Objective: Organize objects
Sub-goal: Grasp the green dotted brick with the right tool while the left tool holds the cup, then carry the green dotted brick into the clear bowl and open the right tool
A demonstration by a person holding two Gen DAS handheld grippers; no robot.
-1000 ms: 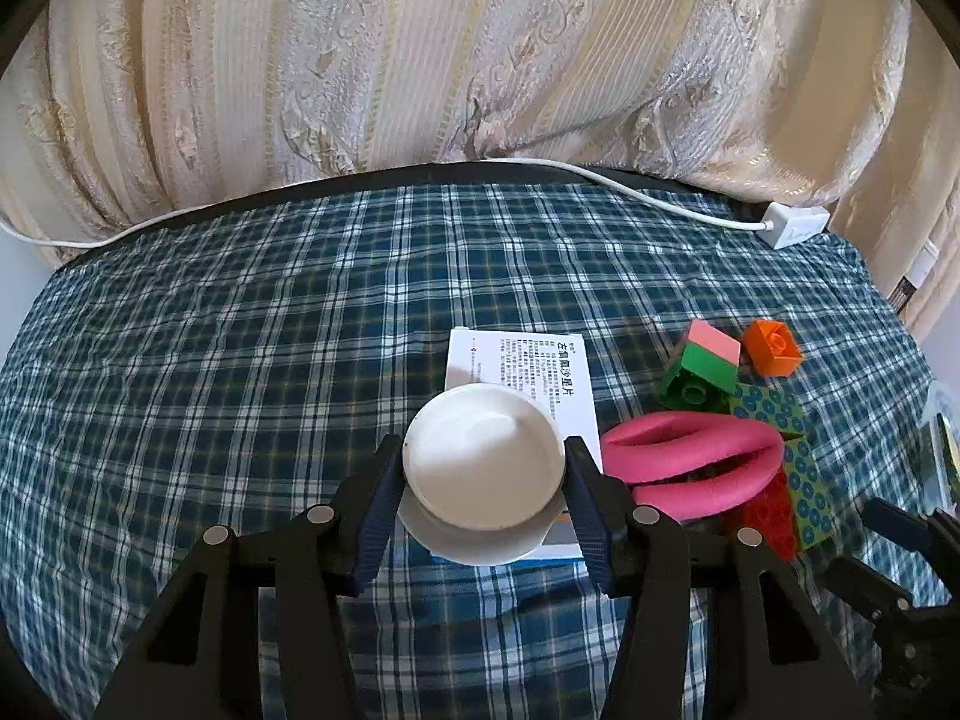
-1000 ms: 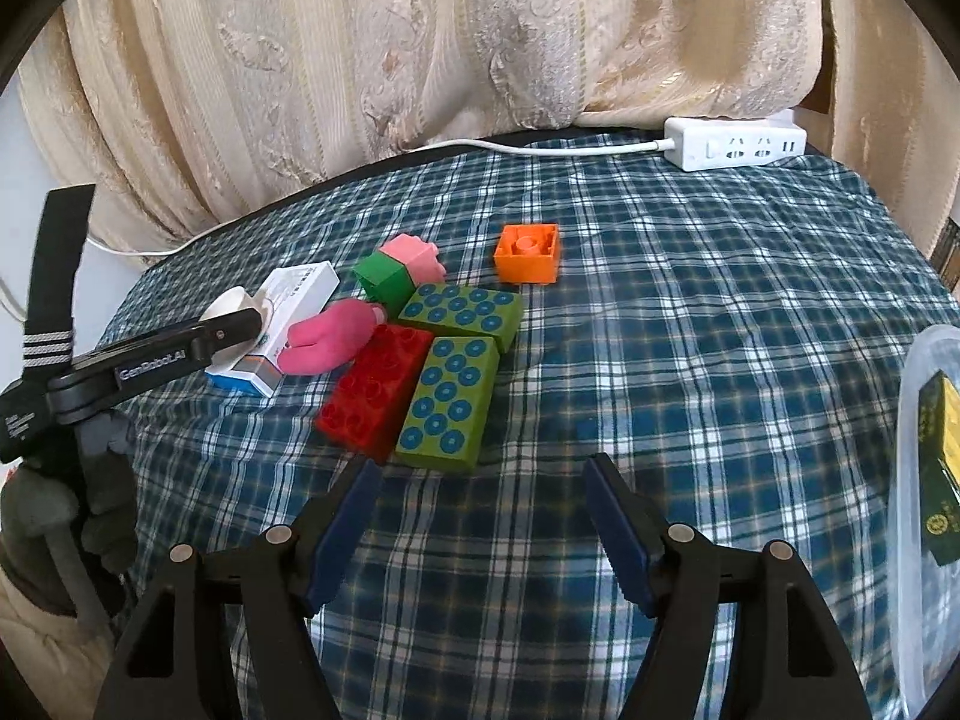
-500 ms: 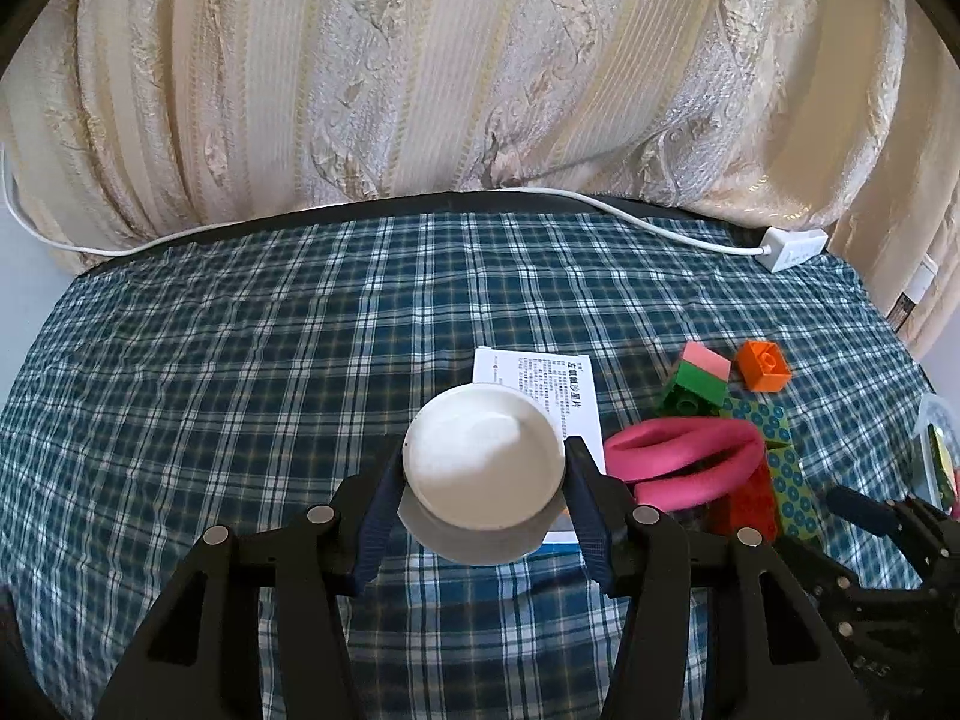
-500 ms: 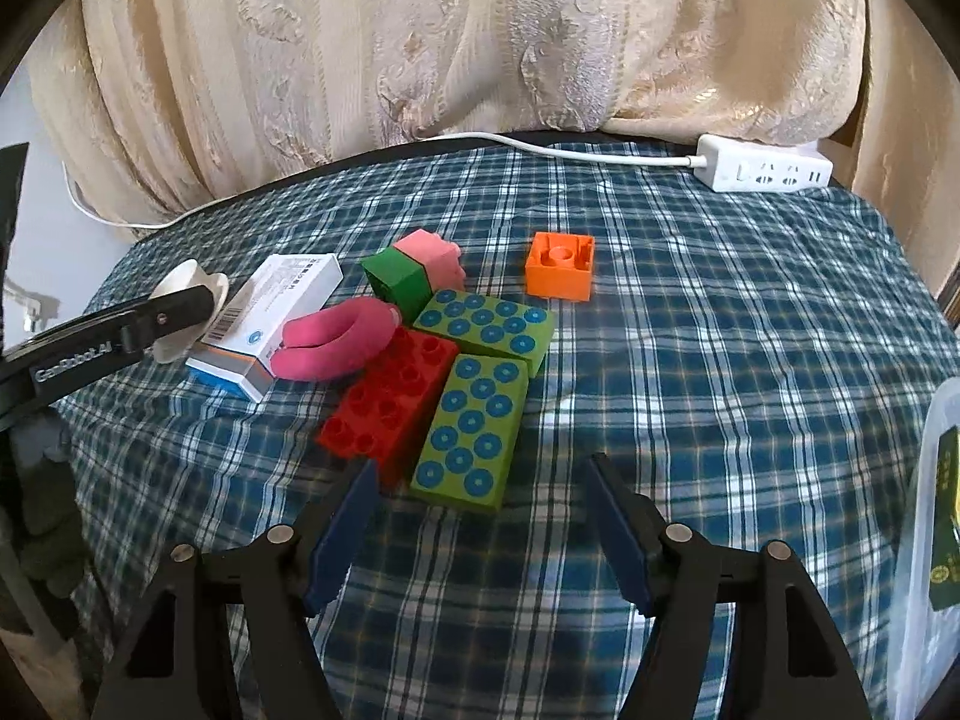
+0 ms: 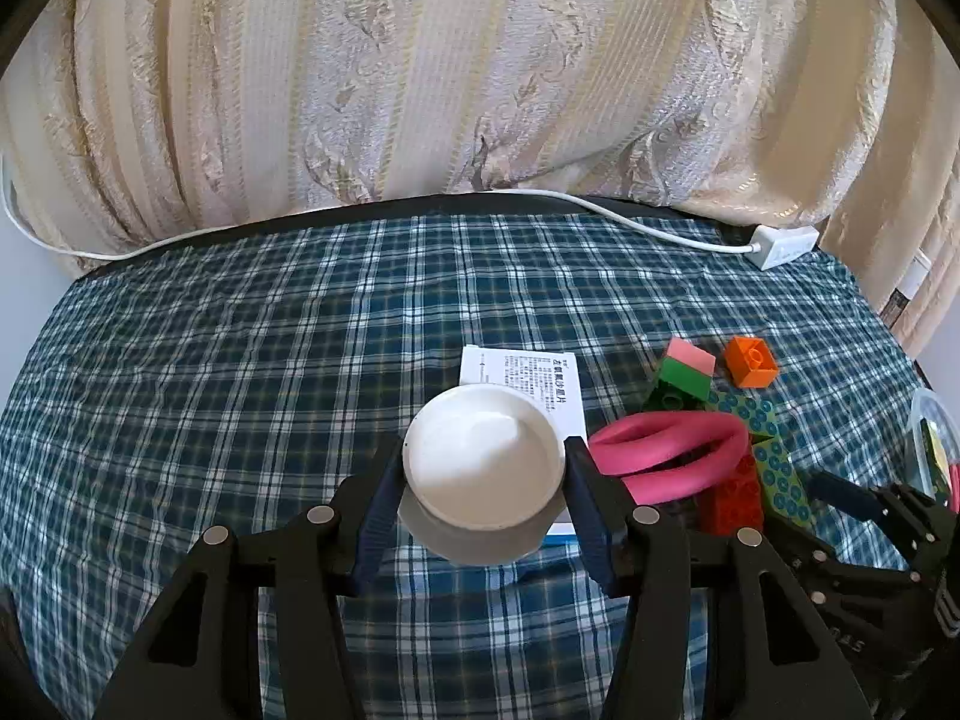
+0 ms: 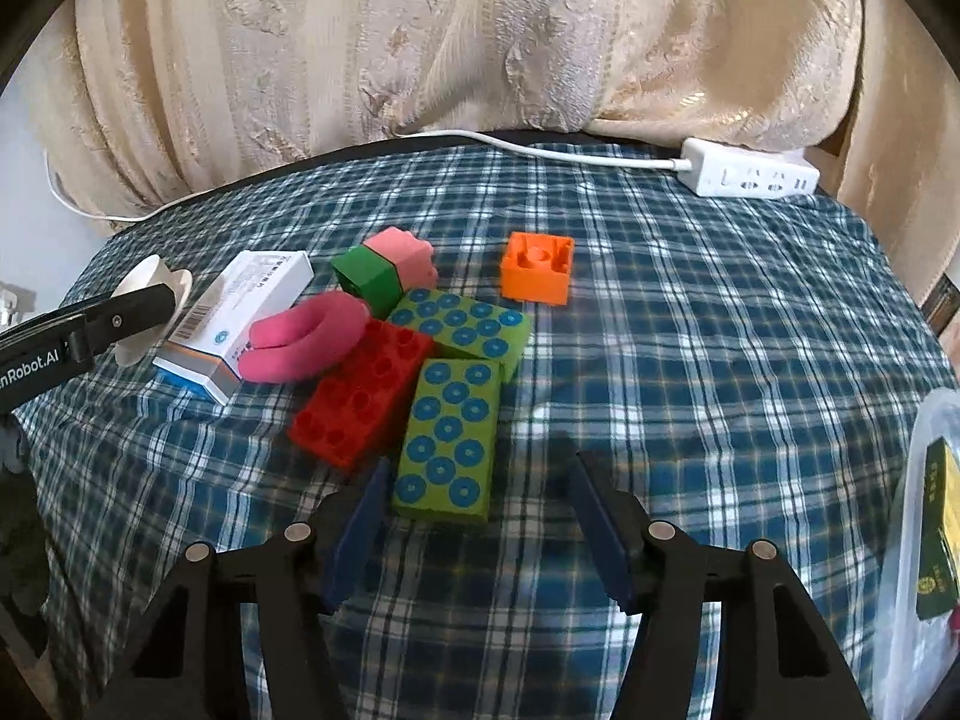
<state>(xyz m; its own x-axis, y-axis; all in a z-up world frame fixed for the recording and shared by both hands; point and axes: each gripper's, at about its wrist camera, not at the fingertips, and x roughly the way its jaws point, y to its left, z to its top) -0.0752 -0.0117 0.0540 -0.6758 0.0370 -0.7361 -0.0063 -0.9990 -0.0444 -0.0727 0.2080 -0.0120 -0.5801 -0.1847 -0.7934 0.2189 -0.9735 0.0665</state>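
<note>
— While the left gripper (image 5: pixel 485 495) clamps the white bowl (image 5: pixel 483 465), where does that bowl sit?

— Between its pads, above the plaid tablecloth (image 5: pixel 240 360), just in front of the white box (image 5: pixel 528 378) near the table's middle.

— And the right gripper (image 6: pixel 474 516)?

— Its jaws are closing, with nothing pressed; the near end of the green dotted brick (image 6: pixel 449 438) lies between the fingertips, beside the red brick (image 6: pixel 360 399) and pink ring (image 6: pixel 303 343), toward the table's right edge.
</note>
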